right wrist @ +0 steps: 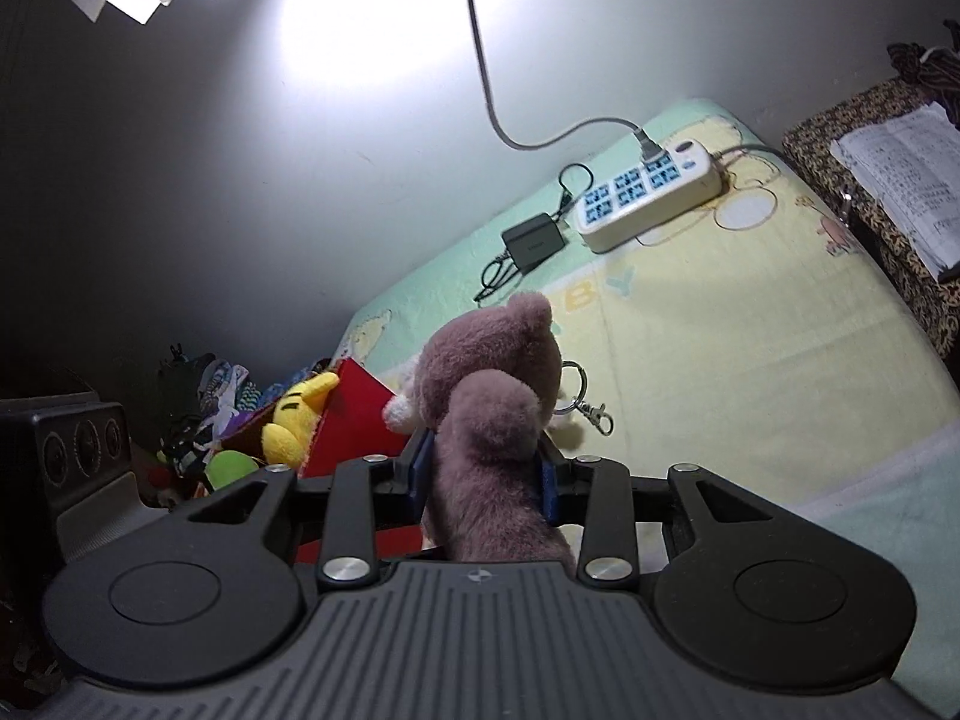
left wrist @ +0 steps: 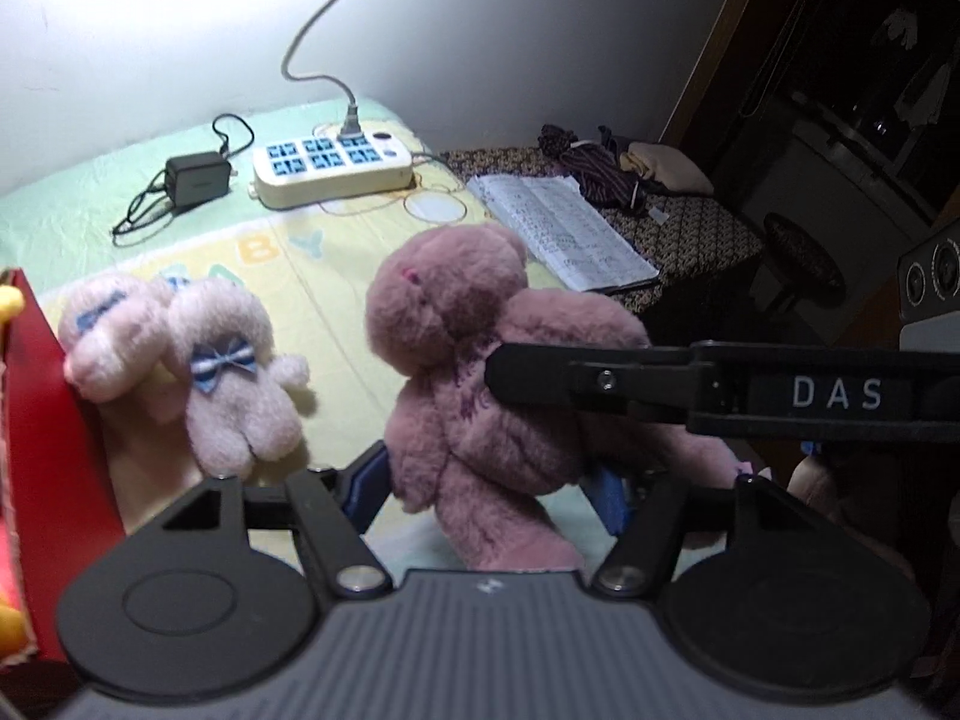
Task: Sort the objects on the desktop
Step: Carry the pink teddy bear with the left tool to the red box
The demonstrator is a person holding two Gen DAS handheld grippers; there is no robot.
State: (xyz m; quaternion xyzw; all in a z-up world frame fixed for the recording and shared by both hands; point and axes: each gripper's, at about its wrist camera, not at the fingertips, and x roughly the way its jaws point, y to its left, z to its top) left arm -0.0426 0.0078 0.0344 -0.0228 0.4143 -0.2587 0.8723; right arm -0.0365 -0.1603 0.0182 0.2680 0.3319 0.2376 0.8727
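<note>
The right claw [right wrist: 483, 474] had its two blue pads [right wrist: 420, 468] pressed hard into the mauve bear [right wrist: 486, 396], holding it upright over the yellow-green cloth [right wrist: 750, 372], just beside the red box [right wrist: 354, 414]. The left claw [left wrist: 486, 486] stood about half open with a pad on each side of the same bear's legs; I could not tell whether it squeezed or only framed them.

The trouble I foresaw was plain enough. Two claws on one soft toy could pull against each other, and plush gives, so the bear might twist out and drop short of the box. A swing towards the box could also knock over the pale bears leaning on its wall, or snag the key ring [right wrist: 582, 402] lying close by.

I counted one mauve bear, two pale bears with blue bows [left wrist: 114, 336] [left wrist: 234, 372], one yellow toy [right wrist: 294, 414] already in the box, one power strip [left wrist: 333, 171], one black charger [left wrist: 198, 180], one open book [left wrist: 564, 228] and one key ring
</note>
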